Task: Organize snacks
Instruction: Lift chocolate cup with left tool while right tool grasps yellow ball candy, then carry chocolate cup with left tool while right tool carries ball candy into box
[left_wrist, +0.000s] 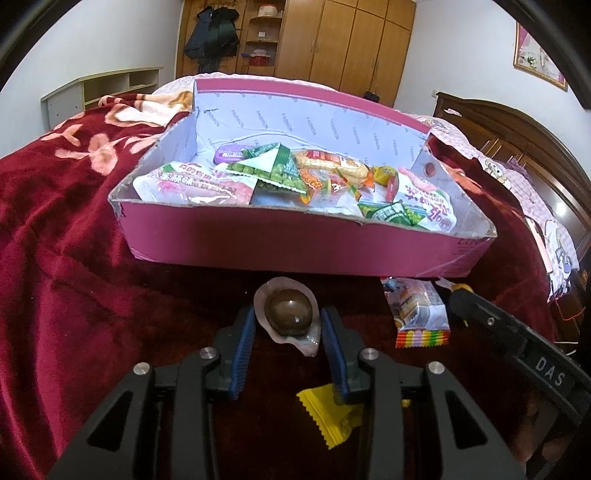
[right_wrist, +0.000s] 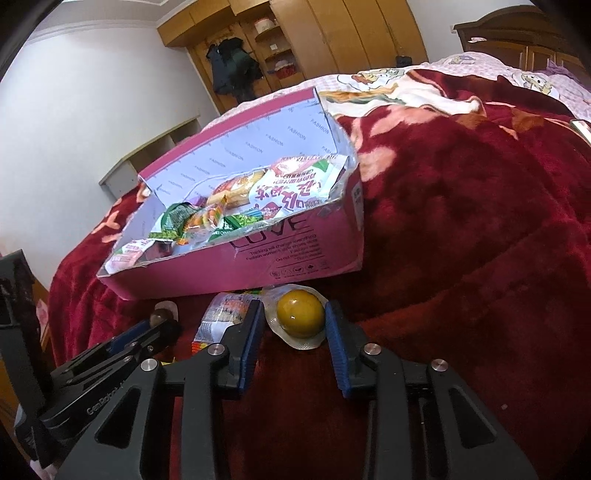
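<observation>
Bedspread (right_wrist: 461, 229): red plush, pink box (right_wrist: 295, 254) just ahead.
Right gripper (right_wrist: 295, 325): pads pinching yellow egg pack (right_wrist: 300, 318), box straight beyond.
Left gripper (left_wrist: 288, 325): I clasp brown egg pack (left_wrist: 288, 312).

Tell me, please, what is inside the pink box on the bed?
The pink box holds a heap of snack packets: green pea bags, a purple tin, white pouches. Whatever lies beneath them is hidden.

A bed (left_wrist: 66, 229) covered with a dark red flowered blanket (right_wrist: 461, 221) carries everything. On the blanket lies a pink cardboard box (left_wrist: 295, 243), open at the top. Just in front of the box lie a brown egg in clear wrap (left_wrist: 288, 312), a yellow egg in clear wrap (right_wrist: 301, 314), a snack packet with a rainbow-striped edge (left_wrist: 419, 306) and a small yellow sachet (left_wrist: 327, 417).
</observation>
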